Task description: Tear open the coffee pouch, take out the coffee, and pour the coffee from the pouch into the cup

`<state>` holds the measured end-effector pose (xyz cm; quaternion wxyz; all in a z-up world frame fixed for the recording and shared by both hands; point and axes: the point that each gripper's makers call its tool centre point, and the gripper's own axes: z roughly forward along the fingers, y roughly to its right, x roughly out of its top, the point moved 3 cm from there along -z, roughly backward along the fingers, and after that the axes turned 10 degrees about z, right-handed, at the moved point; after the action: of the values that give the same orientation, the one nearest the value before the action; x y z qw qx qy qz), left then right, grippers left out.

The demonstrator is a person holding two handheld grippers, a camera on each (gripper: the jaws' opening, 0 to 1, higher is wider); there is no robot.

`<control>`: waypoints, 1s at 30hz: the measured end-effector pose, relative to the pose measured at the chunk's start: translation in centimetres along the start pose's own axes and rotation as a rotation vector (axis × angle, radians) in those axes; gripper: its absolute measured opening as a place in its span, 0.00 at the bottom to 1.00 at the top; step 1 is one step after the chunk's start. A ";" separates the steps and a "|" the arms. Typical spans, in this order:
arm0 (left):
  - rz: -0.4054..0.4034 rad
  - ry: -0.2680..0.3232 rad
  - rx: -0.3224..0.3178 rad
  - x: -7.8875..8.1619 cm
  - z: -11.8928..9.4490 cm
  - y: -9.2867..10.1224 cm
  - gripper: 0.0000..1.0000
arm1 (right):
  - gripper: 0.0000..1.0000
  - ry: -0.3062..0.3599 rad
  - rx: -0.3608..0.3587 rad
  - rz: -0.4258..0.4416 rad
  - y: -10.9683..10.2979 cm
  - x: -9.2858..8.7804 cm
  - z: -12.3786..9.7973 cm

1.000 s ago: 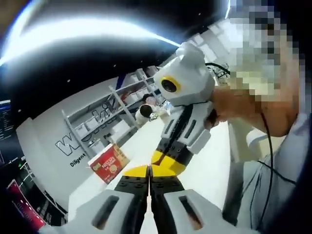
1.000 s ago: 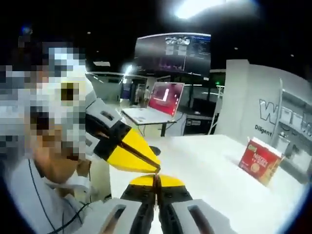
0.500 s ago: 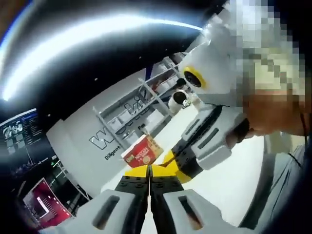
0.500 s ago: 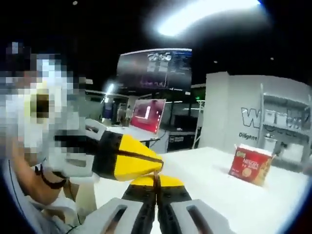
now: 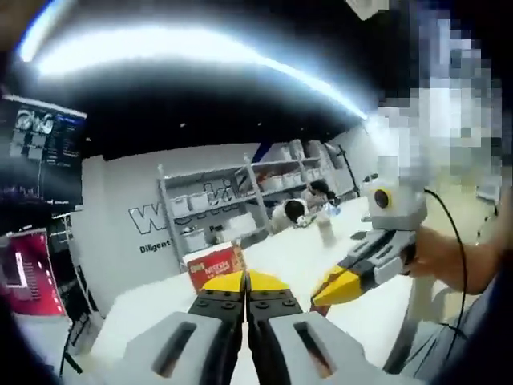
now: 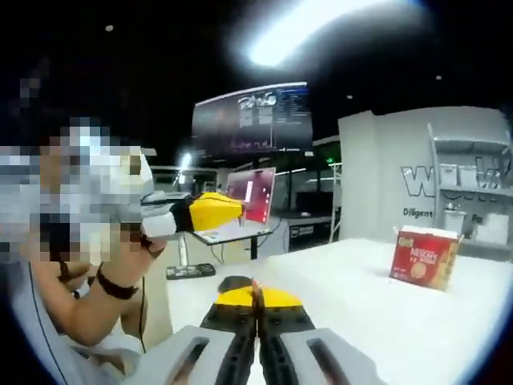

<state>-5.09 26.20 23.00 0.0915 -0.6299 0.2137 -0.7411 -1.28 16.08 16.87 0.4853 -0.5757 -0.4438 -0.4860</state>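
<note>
Both tongs, tips touching 1 s ago, are now well apart. Left tongs (image 5: 245, 282) and right tongs (image 6: 256, 295) each sit jaws together; whether either pinches a pouch piece can't be told. Judged: tear pull likely done; pour to cup not yet.

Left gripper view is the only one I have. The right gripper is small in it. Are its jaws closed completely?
Observer: Yes. In the right gripper view the right gripper has its yellow tips pressed together, no gap.
Operator: And how does my left gripper look from there?
Observer: A hand with a dark wristband holds the left gripper, jaws closed.
Operator: What stands behind it?
Observer: An open laptop with a red screen, on a side table.
</note>
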 end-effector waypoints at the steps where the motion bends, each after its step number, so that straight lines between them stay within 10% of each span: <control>1: -0.017 0.011 0.004 -0.2 0.0 -0.5 0.02 | 0.00 -0.002 -0.003 -0.007 0.0 0.0 0.0; 6: -0.128 0.024 0.048 -2.2 -0.2 -3.6 0.02 | 0.00 -0.017 -0.044 -0.065 0.1 0.2 -0.2; 10: -0.242 -0.070 0.115 -7.0 0.1 -6.6 0.02 | 0.00 -0.013 -0.048 -0.078 0.0 0.3 -0.4; 17: -0.188 -0.231 0.224 -13.3 0.5 -9.2 0.03 | 0.00 -0.018 -0.052 -0.078 0.2 0.1 -0.4; 30: -0.130 -0.333 0.362 -18.2 -1.0 -12.5 0.05 | 0.00 -0.016 -0.044 -0.082 0.1 0.0 -0.2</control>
<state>-0.95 44.91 12.02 0.1889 -0.7290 0.0184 -0.6576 -1.19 15.83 16.90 0.4485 -0.5713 -0.4604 -0.5105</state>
